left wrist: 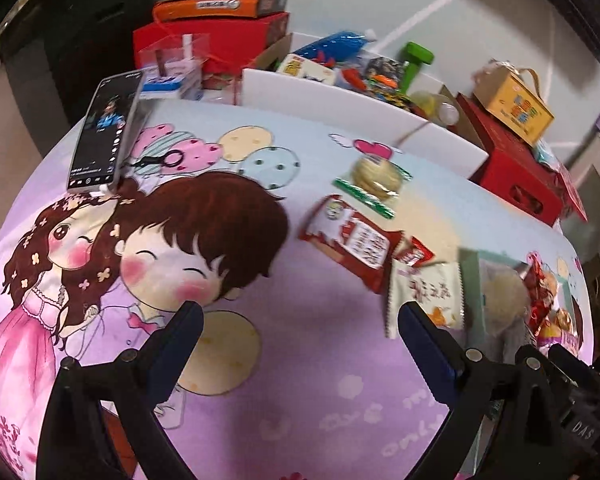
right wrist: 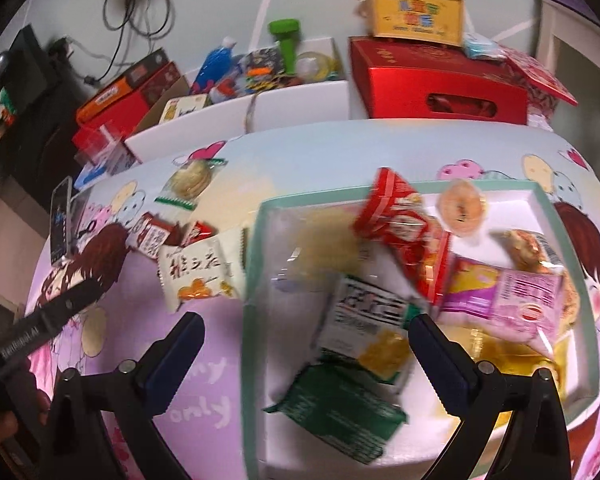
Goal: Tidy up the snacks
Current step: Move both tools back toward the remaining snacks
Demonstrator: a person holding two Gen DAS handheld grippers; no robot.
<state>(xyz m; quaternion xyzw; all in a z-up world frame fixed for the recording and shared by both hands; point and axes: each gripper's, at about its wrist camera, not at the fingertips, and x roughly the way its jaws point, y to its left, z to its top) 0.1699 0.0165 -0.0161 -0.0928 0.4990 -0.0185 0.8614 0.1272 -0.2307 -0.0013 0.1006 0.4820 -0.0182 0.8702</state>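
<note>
A mint-rimmed white tray [right wrist: 252, 280] lies on the cartoon cloth and holds several snack packs: a red pack [right wrist: 404, 220], a pink pack [right wrist: 512, 292], a green pack [right wrist: 340, 412], a round pastry [right wrist: 460, 208]. Left of the tray lie a white pack [right wrist: 200, 272] [left wrist: 424, 292], a red-white pack [left wrist: 352, 236] [right wrist: 152, 236] and a clear pack of round crackers [left wrist: 376, 180] [right wrist: 190, 180]. My right gripper [right wrist: 304, 328] hovers open over the tray's near left edge. My left gripper [left wrist: 300, 316] stands open above bare cloth, left of the white pack. Nothing sits between either pair of fingers.
A phone [left wrist: 104, 132] leans upright at the cloth's far left. Behind the table edge stands a white bin [left wrist: 360, 116] with toys and packs, red boxes [left wrist: 516, 176] [left wrist: 220, 36], and a yellow carton [right wrist: 416, 12]. The left gripper's body [right wrist: 40, 320] shows at the right view's left edge.
</note>
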